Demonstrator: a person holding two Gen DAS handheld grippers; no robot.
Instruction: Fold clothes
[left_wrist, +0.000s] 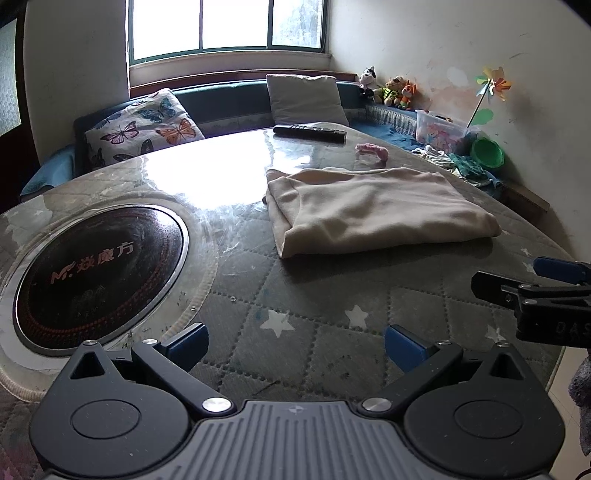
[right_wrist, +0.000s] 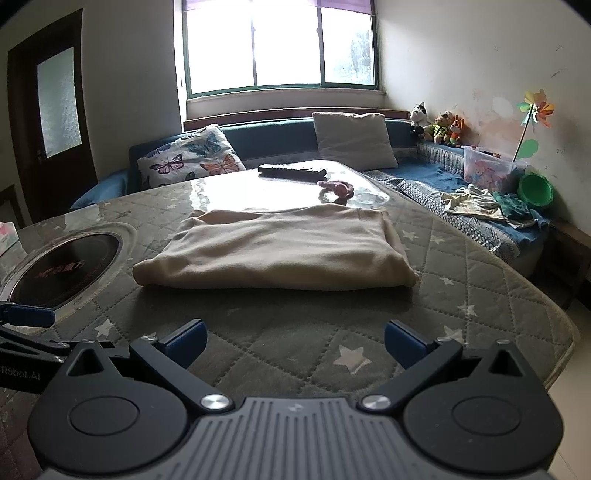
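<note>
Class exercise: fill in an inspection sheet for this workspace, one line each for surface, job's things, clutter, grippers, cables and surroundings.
Surface: quilted star-print table cover with a round inset cooktop.
Job's things: cream garment lying folded on the table, untouched.
Clutter: remote control and small pink item behind the garment.
Grippers: left gripper and right gripper both open, empty, short of the garment.
Cables: nothing seen.
Surroundings: window, bench with butterfly cushion, plush toys, loose clothes.
</note>
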